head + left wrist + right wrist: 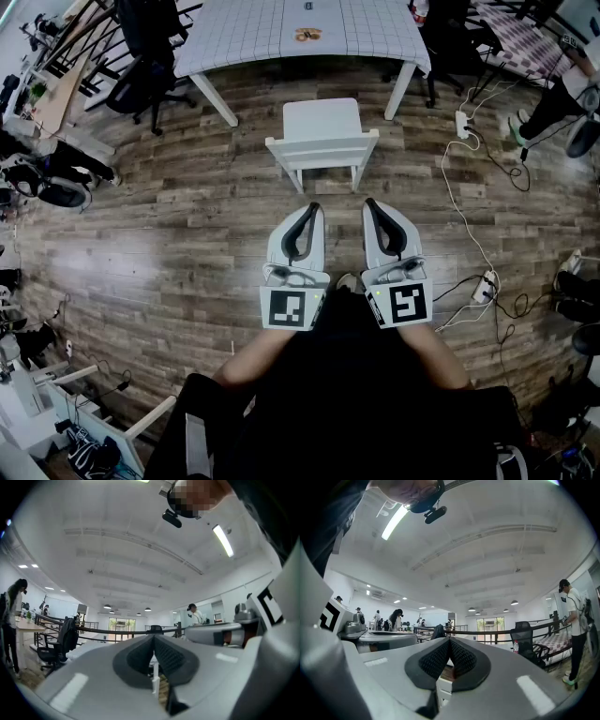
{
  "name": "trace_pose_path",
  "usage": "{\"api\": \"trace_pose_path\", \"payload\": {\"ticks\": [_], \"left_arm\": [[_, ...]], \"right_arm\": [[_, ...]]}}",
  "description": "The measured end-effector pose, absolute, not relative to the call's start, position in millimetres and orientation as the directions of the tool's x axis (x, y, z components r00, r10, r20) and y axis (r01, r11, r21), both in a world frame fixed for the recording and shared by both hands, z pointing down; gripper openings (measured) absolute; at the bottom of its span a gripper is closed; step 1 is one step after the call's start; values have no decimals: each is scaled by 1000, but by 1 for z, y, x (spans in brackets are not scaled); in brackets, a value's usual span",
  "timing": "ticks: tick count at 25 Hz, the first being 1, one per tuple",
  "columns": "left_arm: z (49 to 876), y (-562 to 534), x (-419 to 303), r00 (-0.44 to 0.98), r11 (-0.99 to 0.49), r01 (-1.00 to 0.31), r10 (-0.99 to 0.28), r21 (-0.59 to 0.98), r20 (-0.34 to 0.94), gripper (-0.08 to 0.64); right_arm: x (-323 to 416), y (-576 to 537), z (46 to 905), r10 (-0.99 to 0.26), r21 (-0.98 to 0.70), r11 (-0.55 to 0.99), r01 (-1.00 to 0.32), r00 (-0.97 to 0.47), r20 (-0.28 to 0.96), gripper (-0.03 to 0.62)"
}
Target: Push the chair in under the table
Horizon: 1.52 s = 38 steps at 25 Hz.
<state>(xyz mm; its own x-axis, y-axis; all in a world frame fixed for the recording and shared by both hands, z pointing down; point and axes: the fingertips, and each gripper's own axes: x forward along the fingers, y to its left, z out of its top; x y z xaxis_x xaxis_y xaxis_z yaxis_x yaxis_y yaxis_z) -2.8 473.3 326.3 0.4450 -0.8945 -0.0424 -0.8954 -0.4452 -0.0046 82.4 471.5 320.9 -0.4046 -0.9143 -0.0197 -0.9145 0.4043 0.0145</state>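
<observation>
Chair sits just ahead of the left gripper and right gripper, both pressed together and empty; it looks light and stiff, so I'd nudge the backrest.

Open office workspace: work tables, swivel chairs, power strips and trailing cables.

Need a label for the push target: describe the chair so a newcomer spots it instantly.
Find the big table with the white gridded cover at the top of the head view. On the wood floor just in front of it stands the chair. It is white with straight legs, while the chairs beside the table are black office chairs.
</observation>
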Motion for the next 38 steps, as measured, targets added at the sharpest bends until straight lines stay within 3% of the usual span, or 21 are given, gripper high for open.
{"api": "trace_pose_path", "payload": {"ticks": [8, 17, 27, 38], "left_arm": [[329, 479, -10, 442, -441, -897, -896, -20, -39, 9], [338, 485, -6, 434, -432, -899, -901, -72, -19, 9], [349, 460, -11, 425, -423, -903, -905, -81, -8, 9], [356, 412, -1, 461, -462, -884, -887, -70, 22, 9]], "right_arm": [[78, 476, 346, -880, -88, 466, -880, -471, 58, -3], [97, 479, 350, -899, -72, 432, -899, -436, 41, -2], [103, 470, 390, -892, -124, 420, -899, -434, 128, -2], [94, 424, 392, -893, -70, 419, -906, -424, 149, -2]]}}
